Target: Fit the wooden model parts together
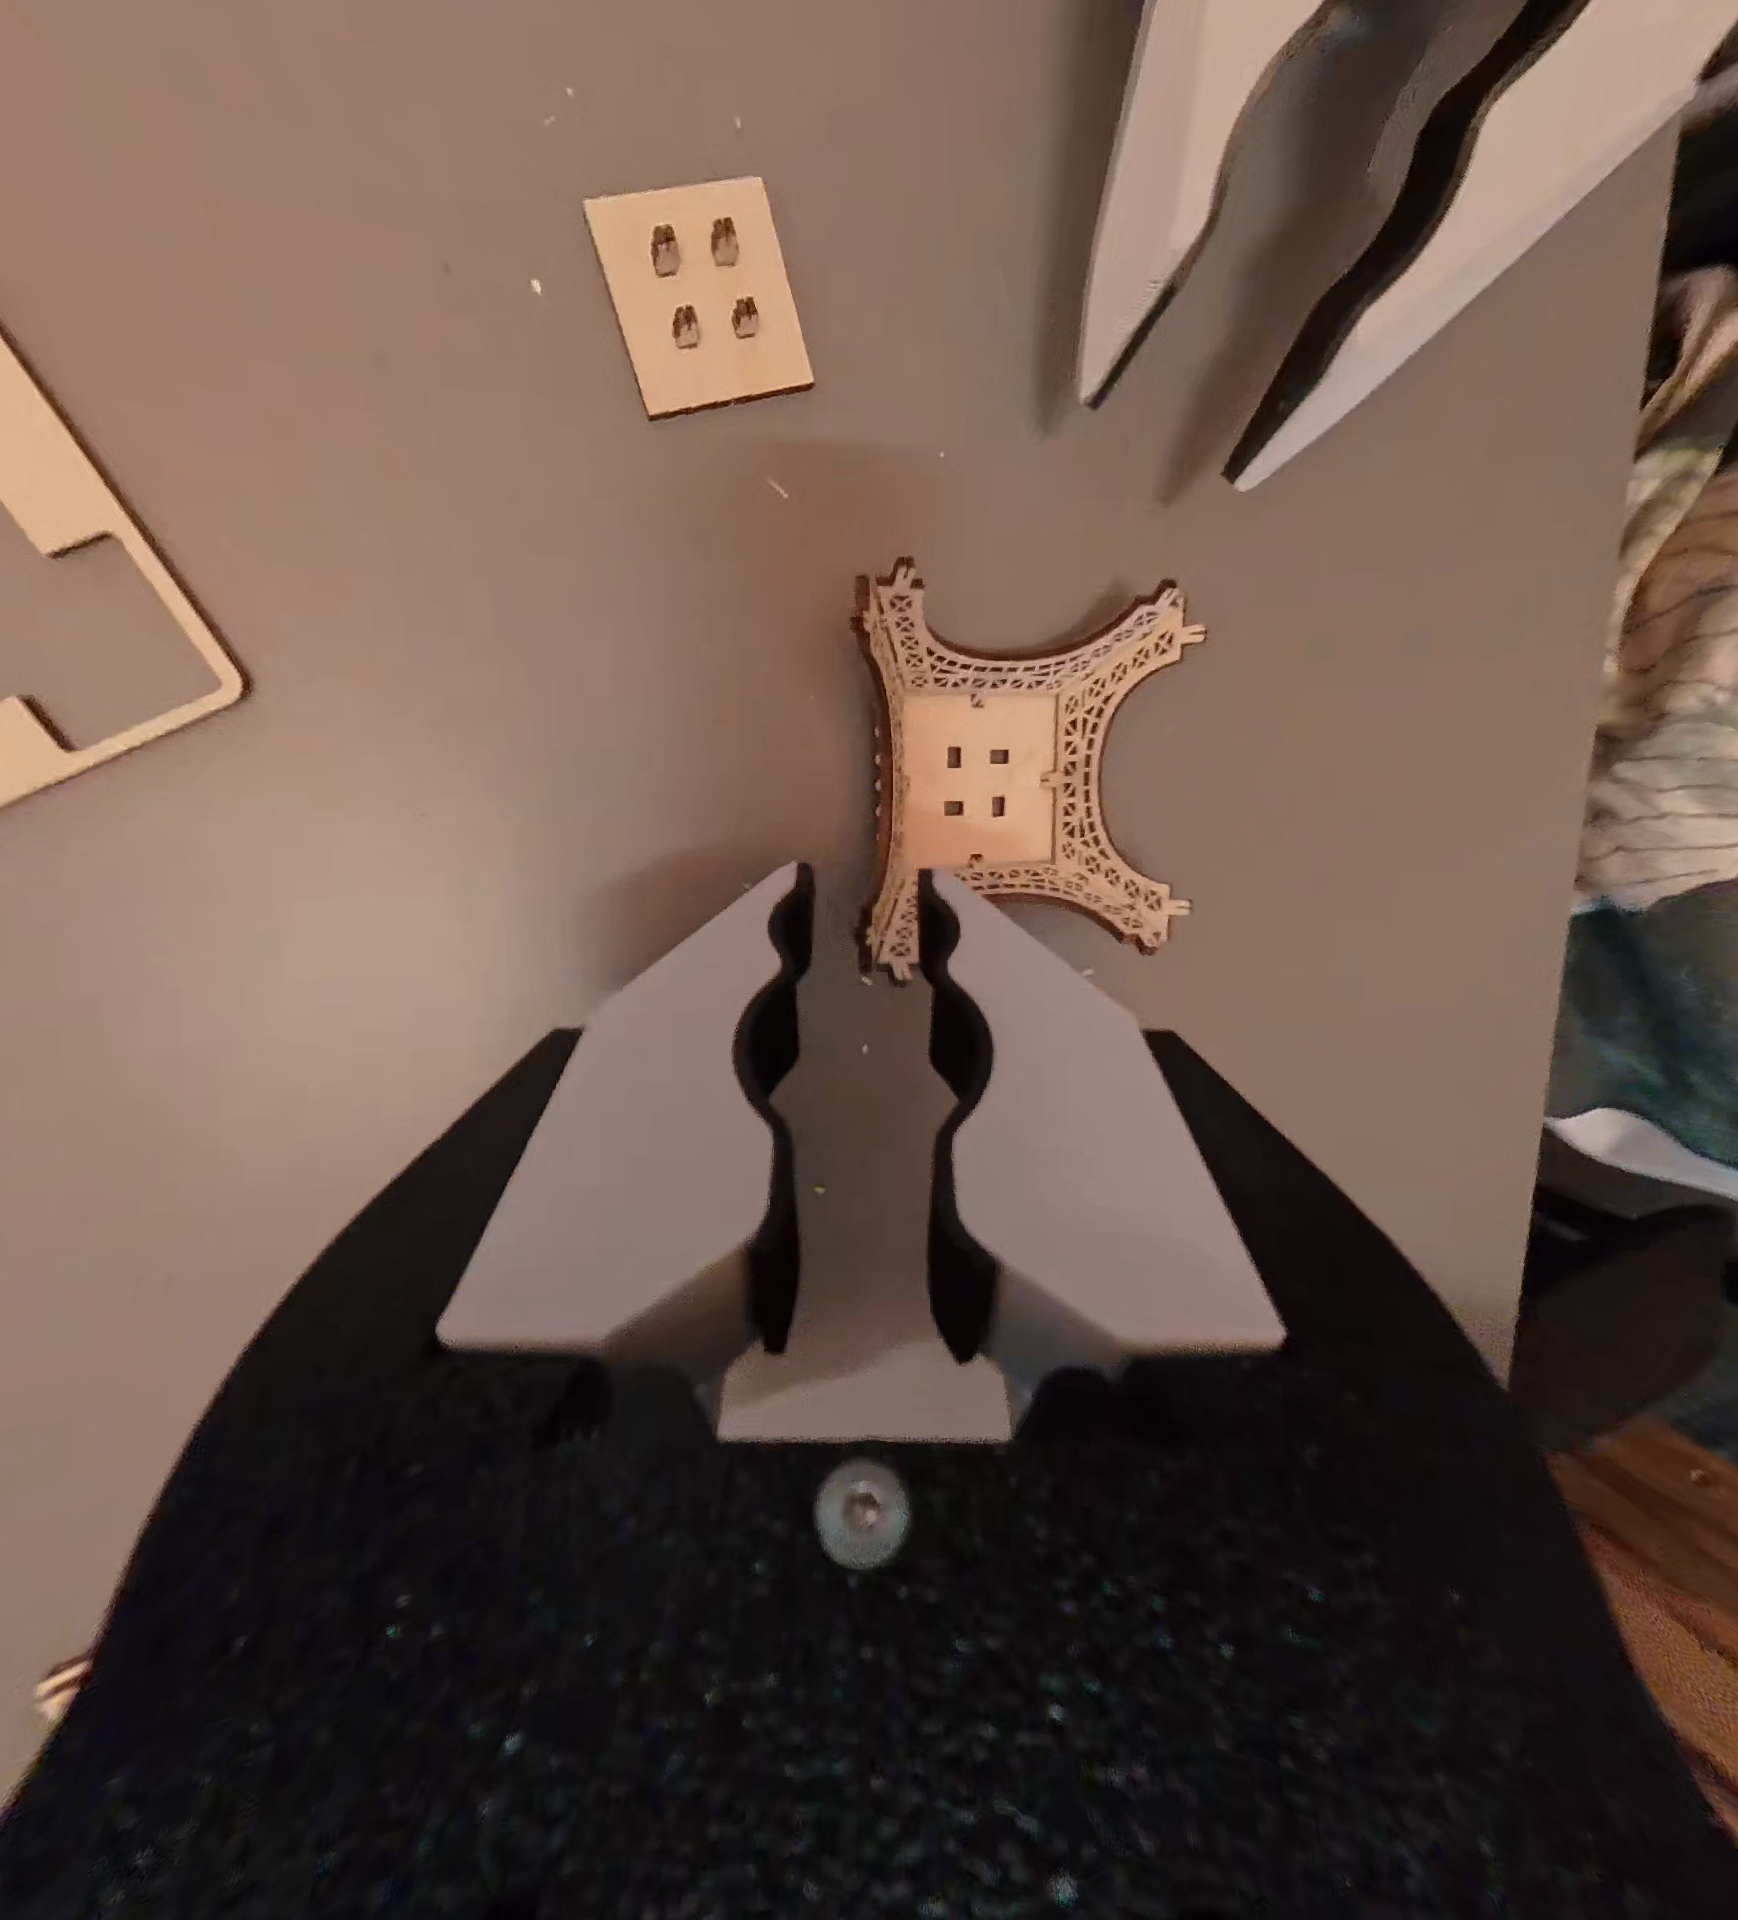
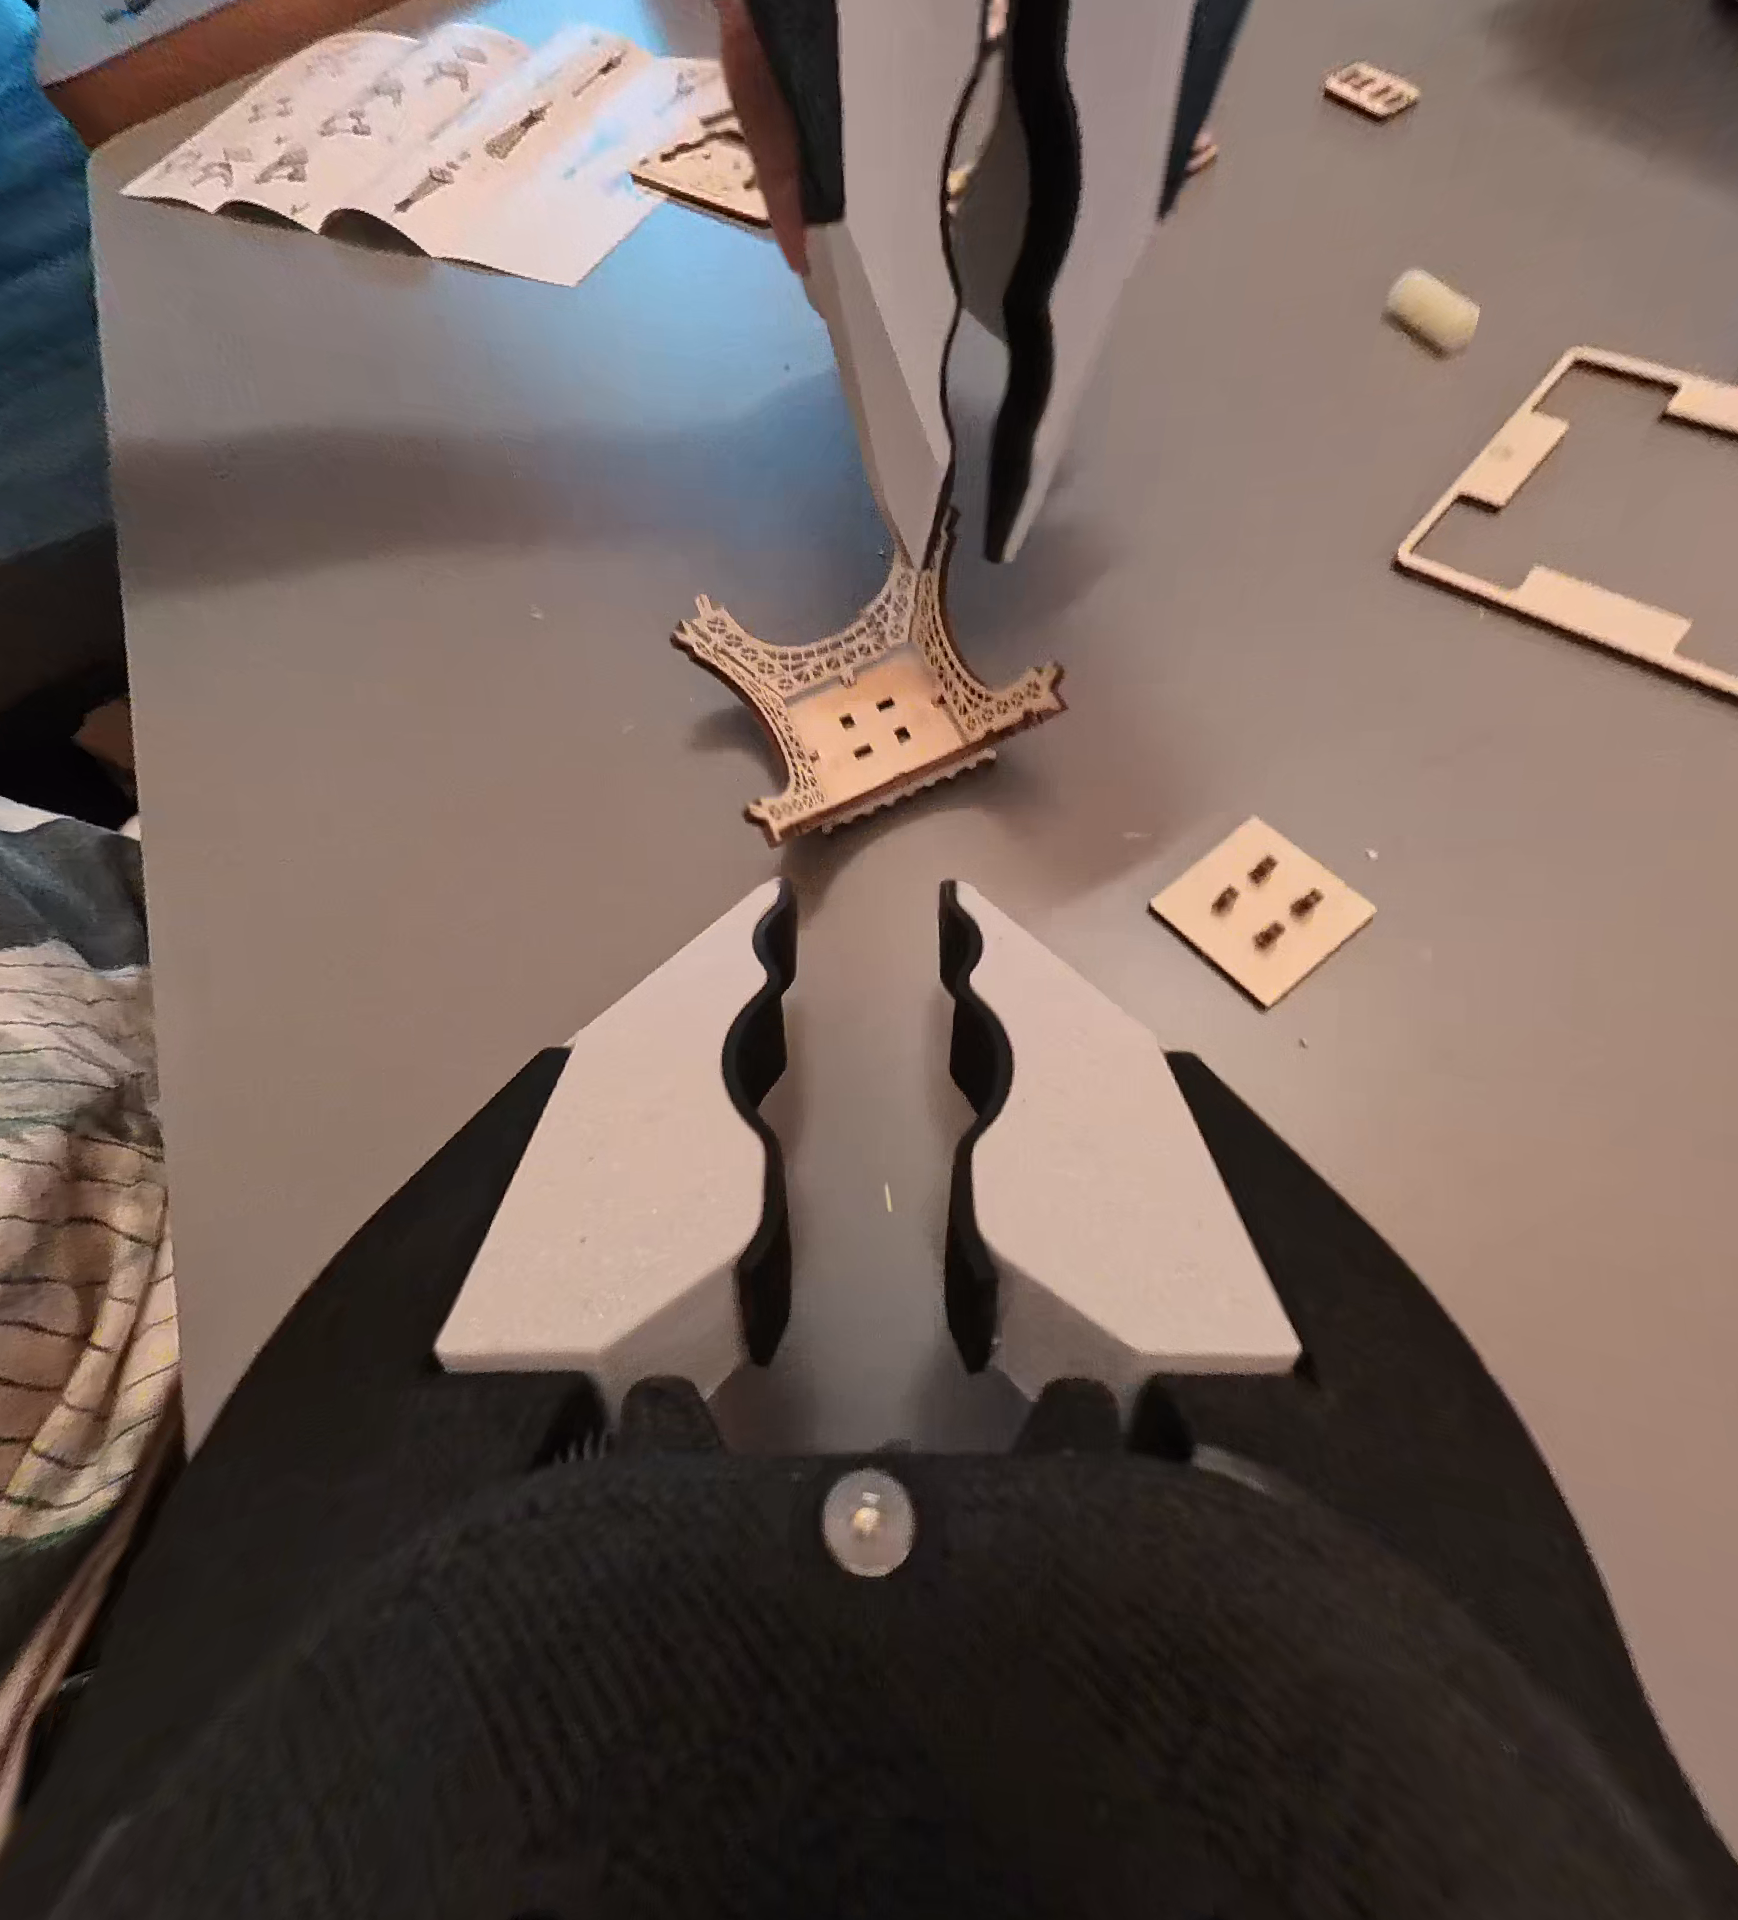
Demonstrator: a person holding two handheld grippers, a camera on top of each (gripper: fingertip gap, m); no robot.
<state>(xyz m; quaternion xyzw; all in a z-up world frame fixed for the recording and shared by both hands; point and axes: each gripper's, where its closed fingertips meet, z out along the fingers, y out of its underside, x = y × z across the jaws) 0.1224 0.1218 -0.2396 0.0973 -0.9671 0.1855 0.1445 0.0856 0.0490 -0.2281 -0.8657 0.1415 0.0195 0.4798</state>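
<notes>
The wooden tower base (image 1: pixel 979 774), a lattice piece with four splayed legs and a square floor with four slots, lies upside down on the grey table (image 1: pixel 429 623). It also shows in the right wrist view (image 2: pixel 860 727). My left gripper (image 1: pixel 865 883) is open with a narrow gap, and its right fingertip (image 1: pixel 932 894) is at one leg of the base; nothing is between the fingers. It reaches down from the top of the right wrist view (image 2: pixel 964 551). My right gripper (image 2: pixel 865 899) is open and empty, just short of the base on the opposite side. A square wooden plate (image 1: pixel 699 296) with four pegs lies apart.
The square plate also shows right of my right gripper (image 2: pixel 1260 909). An emptied wooden frame sheet (image 2: pixel 1623 582) lies far right, with a small pale cylinder (image 2: pixel 1431 312) beyond it. An open instruction booklet (image 2: pixel 429 135) lies at the far side. The table edge (image 2: pixel 127 623) runs close by, with striped cloth (image 2: pixel 23 1143) past it.
</notes>
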